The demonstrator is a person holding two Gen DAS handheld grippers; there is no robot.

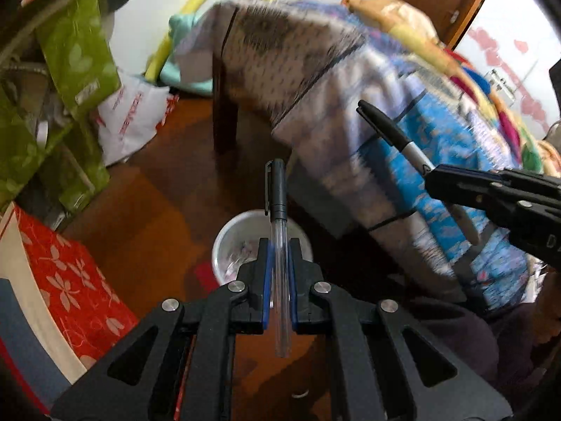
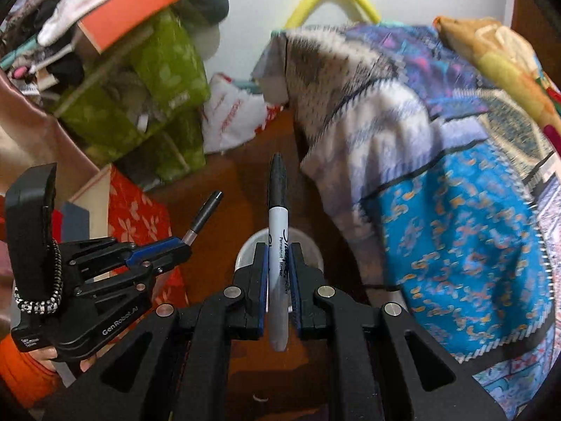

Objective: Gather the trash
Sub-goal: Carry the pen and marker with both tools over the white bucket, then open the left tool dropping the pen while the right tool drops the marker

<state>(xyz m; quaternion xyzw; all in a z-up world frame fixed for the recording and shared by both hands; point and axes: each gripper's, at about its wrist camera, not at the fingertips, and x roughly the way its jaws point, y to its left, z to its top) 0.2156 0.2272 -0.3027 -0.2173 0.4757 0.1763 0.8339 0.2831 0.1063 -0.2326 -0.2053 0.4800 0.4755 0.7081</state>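
Left gripper [image 1: 278,263]: jaws pinched on a clear pen [image 1: 279,245] with a black cap; its long axis runs straight forward along the fingers, cap end out.
Right gripper [image 2: 279,266]: jaws pinched on a black marker [image 2: 277,245], also lying along the fingers, cap end out.
Bin [image 1: 228,242]: a white round container on the wooden floor [image 1: 147,210], just below and ahead of both sets of jaws; in each wrist view its rim peeks out behind the fingertips.
Key relation: both pens point down and forward over the bin's mouth; neither hand looks clearly nearer, and the two sit side by side.
Pose: both grippers tilt steeply downward toward the floor.
Next move, as a judgement: line each tip over the opening, then let go.
Beyond: a patterned blanket [image 2: 455,228] draped over furniture stands just behind the bin; green boxes [image 2: 164,80] are stacked further back.
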